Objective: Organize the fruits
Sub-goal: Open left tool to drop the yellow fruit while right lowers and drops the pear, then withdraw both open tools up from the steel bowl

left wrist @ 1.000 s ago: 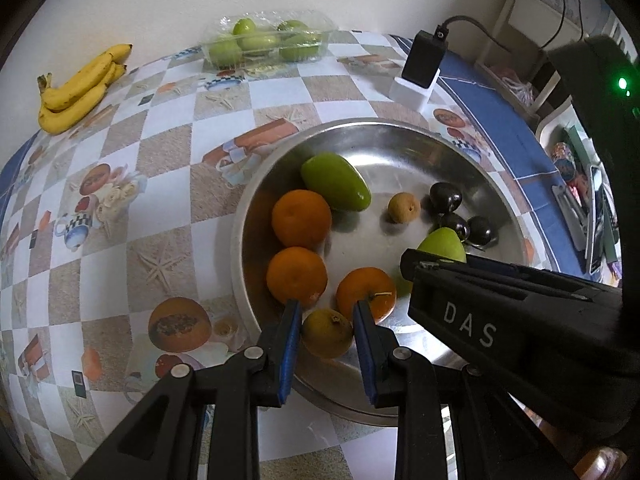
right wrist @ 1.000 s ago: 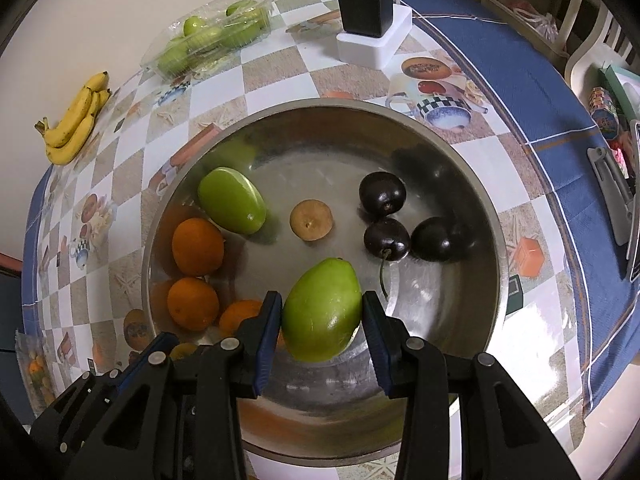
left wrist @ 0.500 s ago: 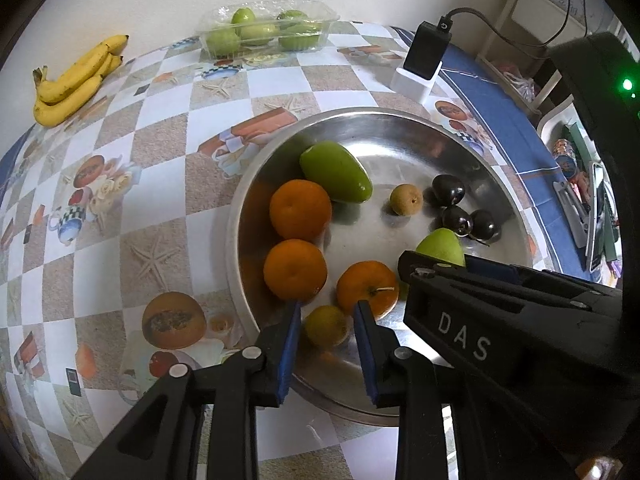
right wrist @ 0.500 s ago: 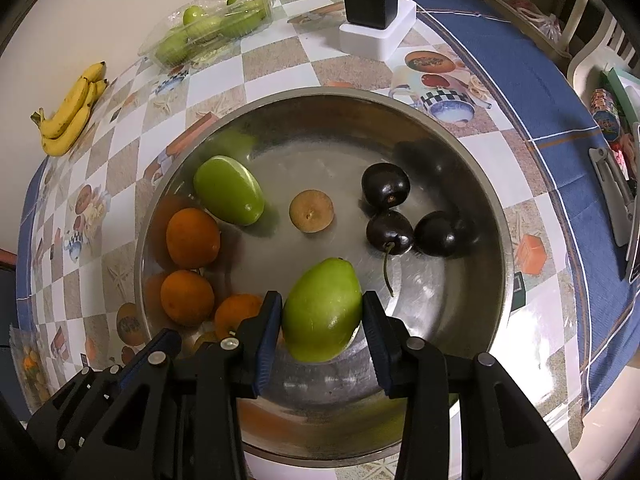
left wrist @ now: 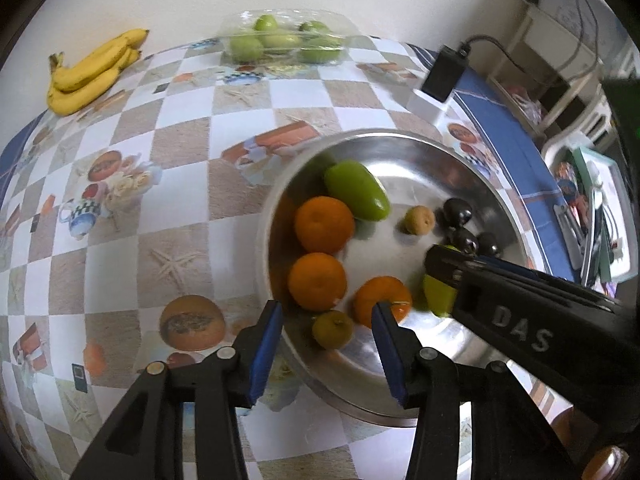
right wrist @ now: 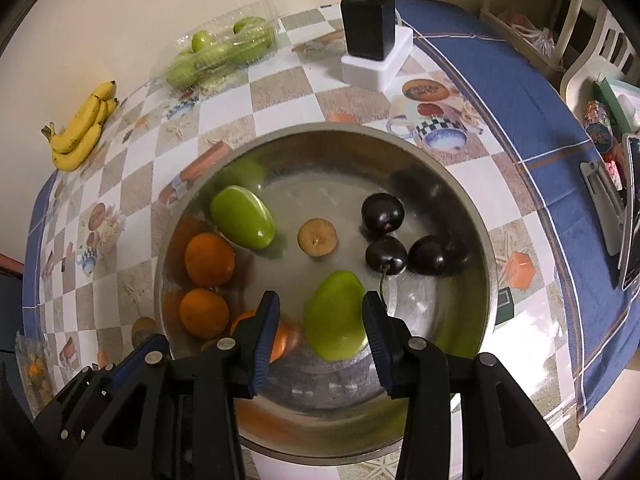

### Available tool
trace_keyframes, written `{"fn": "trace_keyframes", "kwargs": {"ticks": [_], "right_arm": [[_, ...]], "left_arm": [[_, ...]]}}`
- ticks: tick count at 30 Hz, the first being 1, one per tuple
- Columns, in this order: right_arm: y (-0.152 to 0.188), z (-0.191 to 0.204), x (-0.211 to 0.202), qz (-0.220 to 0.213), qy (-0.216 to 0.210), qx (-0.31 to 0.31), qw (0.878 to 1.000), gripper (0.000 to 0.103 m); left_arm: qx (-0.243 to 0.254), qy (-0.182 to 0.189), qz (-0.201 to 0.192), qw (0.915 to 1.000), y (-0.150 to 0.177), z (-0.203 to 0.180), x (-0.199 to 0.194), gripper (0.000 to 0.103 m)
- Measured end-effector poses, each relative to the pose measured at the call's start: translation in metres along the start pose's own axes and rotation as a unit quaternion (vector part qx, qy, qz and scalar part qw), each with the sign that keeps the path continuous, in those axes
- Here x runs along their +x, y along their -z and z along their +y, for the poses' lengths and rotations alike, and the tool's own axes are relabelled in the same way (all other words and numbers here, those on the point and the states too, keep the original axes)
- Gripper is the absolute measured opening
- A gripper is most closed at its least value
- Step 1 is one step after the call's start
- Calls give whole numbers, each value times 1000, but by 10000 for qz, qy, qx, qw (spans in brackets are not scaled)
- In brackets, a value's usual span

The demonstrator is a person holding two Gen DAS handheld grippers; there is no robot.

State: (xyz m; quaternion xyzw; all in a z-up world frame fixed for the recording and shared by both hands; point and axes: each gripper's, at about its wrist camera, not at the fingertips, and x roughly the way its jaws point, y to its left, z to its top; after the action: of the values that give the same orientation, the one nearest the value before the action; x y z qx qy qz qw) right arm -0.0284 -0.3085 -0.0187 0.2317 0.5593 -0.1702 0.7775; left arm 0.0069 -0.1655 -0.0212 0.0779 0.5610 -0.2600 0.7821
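Nearest the left wrist camera, the left gripper has just been opening: its fingers now stand apart, released, with a small yellow-green fruit lying between them at the 6 o'clock edge of the steel bowl, touched by neither pad. The fruit looks light, firm and round, so it may roll on the slick metal; a hold across its widest part would suit it best.

In the right wrist view, the right gripper straddles a green mango at about 6 o'clock in the bowl. The right-hand finger seems to touch the fruit, while a gap shows on the other side, so I cannot tell whether it is clenched or merely bracketing it. The mango looks smooth-skinned, heavier than the rest and tapered; taking it across the plump middle should keep it from slipping out.

Further in lie three oranges at 9 o'clock, a second green mango at 10, a small brown fruit at the centre and three dark plums at 2 o'clock; the plums are probably soft and easily bruised.

On the counter beyond, at 12 o'clock, sits a black adapter; a clear punnet of green fruit is at 11 and bananas at 10.

The right gripper's body, seen in the left view, carries the raised letters "DAS".
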Motion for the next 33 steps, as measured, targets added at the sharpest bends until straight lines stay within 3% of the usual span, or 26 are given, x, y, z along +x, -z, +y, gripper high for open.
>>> {"fn": "trace_keyframes", "kwargs": {"ticks": [5,9,11,15,17,22,25,29,33], "right_arm": [[-2,6,-1,-55,-50,-60,10000,44],[-1,10,-3,-93,-105,-137,9998,44],[-1,13,-4,-123,-103,-176,9997,50],[0,23,-3,-153,-74,-357,9992,54],[0,27,-3,-165,-97,-421,9989,56],[1,39,-3,-284,-51,-627,9976,77],[2,45,-3,-346,-58,-721,9968,80],[3,51,-4,-463,-76,-834,9954,97],[5,60,-2,-522,-53,-1013,9935,99]], "left_arm": [[-327,-198,-147,9992,-3,21,-8,54],[-594,-602,-346,9958,-7,44,-14,60],[-722,-867,-434,9927,-9,56,-16,69],[-879,-1239,-512,9871,-10,75,-18,74],[-979,-1366,-532,9843,-9,83,-18,89],[-1102,-1679,-584,9779,-9,98,-20,100],[-1104,-1811,-607,9754,-9,105,-20,102],[-1058,-1989,-690,9718,-9,108,-20,102],[-1040,-2170,-745,9677,-10,113,-22,102]]}}
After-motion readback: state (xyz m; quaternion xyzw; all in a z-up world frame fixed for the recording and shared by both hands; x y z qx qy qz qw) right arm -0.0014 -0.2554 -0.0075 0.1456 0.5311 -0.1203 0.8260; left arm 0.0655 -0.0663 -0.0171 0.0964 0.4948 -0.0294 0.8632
